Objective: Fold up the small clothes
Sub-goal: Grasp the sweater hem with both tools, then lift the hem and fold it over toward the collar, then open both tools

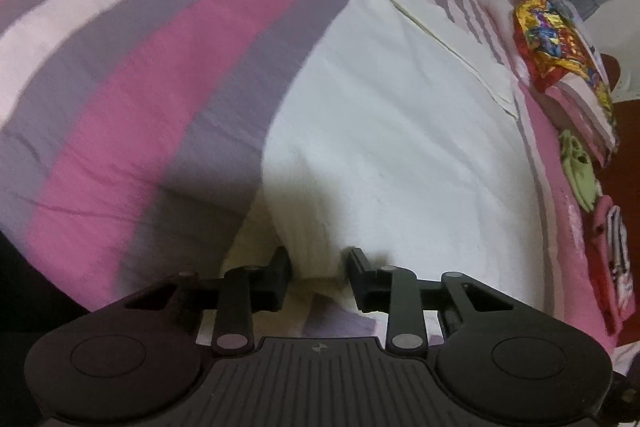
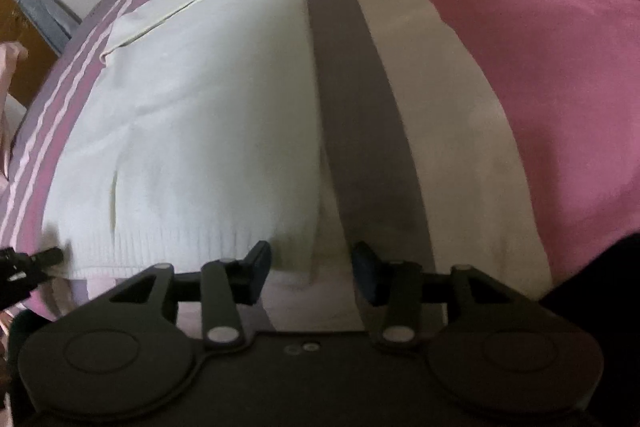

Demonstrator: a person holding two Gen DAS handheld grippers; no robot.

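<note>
Striped pink-grey bedspread (image 1: 132, 99) | white knit garment (image 1: 400, 155) flat ahead of both grippers | left gripper (image 1: 318, 277) pinching its ribbed hem, bunched between fingers | right gripper (image 2: 310, 273) spread astride hem corner, not pressing | soft, light, stretchy; take both hem corners.

The white garment (image 1: 400, 147) is showing as soft knitted cloth, ribbed at its hem; the striped bedcover (image 1: 140, 67) is appearing as smooth matt woven fabric; the left gripper (image 1: 318, 273) is presenting matt black plastic; the packet (image 1: 556, 39) is reflecting as glossy printed film.
</note>
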